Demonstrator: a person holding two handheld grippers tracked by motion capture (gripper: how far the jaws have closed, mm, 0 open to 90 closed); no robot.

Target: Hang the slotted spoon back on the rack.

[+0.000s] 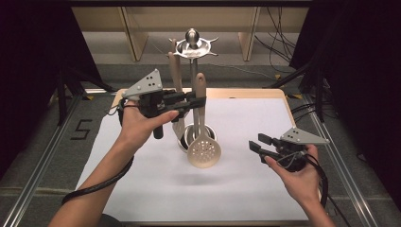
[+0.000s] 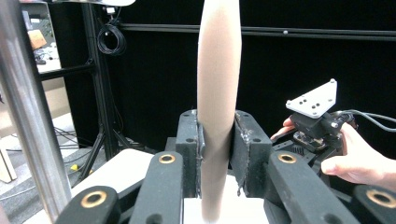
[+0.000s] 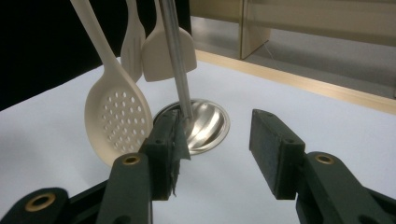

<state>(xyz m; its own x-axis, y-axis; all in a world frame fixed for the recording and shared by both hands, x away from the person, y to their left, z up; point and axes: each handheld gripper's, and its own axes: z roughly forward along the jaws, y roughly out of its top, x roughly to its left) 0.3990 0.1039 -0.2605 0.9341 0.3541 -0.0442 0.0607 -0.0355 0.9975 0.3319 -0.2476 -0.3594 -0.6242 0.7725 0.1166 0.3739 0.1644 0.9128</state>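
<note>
A person's left gripper is clamped on the handle of a cream slotted skimmer spoon, about halfway up its length. In the left gripper view the handle stands upright between the 2 black jaws, which press it from both sides. The spoon's long axis runs close to vertical: the handle end points up above the jaws, and the round perforated bowl hangs straight below them, clear of the white table cover.

Just behind the spoon, on the far side of the left gripper, stands a steel utensil rack with a central pole rising from a round polished base. 2 more cream utensils, a slotted turner and a solid spatula, hang from the rack beyond the pole. The held spoon's handle tip sits below the hooks at the rack's crown; whether it has a hanging hole at its top is hard to tell from here.

The right gripper is held low and to the right of the rack, well apart from the spoon, its jaws spread wide and empty, aimed toward the base. The left gripper is the nearer one by far, and any hanging move would likely carry the spoon up and back toward the hooks.
</note>
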